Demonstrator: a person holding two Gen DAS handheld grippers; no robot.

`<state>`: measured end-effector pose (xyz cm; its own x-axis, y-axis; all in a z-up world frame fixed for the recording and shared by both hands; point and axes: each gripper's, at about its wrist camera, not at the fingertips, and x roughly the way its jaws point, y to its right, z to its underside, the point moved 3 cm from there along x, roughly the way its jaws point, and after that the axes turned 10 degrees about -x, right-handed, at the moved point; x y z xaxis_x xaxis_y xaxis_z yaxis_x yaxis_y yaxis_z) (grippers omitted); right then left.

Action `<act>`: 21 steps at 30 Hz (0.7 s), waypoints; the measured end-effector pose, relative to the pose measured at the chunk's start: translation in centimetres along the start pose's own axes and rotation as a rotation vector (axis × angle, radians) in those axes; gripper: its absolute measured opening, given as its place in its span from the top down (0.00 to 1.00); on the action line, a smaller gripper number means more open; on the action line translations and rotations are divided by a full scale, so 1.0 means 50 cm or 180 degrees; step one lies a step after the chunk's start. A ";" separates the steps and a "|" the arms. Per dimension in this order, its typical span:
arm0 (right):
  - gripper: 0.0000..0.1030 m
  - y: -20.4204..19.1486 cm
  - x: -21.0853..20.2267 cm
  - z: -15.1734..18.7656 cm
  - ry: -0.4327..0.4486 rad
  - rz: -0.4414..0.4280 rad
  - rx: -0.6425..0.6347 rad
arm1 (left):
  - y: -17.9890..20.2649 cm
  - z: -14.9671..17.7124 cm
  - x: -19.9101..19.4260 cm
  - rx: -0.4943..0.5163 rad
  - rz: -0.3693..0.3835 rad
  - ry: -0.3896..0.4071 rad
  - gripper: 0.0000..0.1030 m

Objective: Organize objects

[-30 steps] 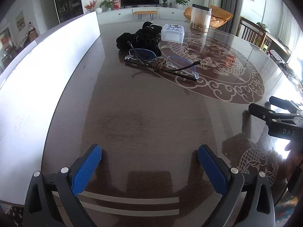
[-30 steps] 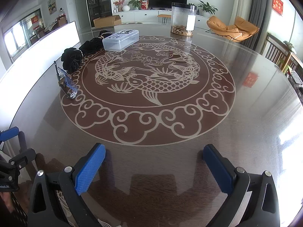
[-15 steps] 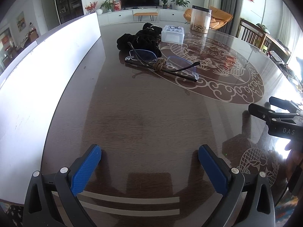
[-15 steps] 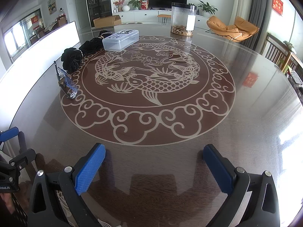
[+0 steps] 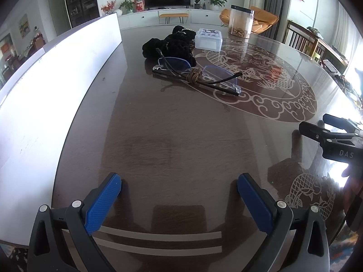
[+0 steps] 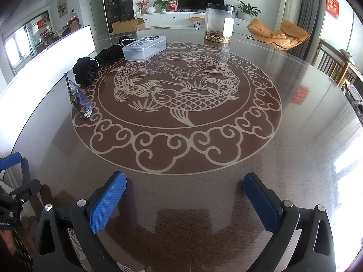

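Clear safety glasses with dark arms lie on the dark round table, a brown knotted cord on them; they also show in the right wrist view. Black fabric items lie behind them, also seen from the right. A clear lidded plastic box stands beyond, also seen from the right. My left gripper is open and empty, near the table's front edge. My right gripper is open and empty over the near table.
A tall clear canister with brown bits stands at the table's far side. A white panel runs along the left edge. The right gripper's side shows at the left view's right. Chairs stand right.
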<state>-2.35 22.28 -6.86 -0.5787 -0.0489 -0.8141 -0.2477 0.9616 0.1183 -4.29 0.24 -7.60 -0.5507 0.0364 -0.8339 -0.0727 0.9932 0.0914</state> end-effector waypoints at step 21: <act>0.00 0.000 0.000 0.000 -0.0002 0.0000 0.0002 | -0.019 -0.003 0.002 -0.0066 -0.0044 0.0000 0.00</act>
<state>-2.37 22.27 -6.87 -0.5781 -0.0486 -0.8145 -0.2471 0.9618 0.1180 -4.41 -0.72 -7.71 -0.5494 0.0226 -0.8353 -0.0977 0.9911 0.0910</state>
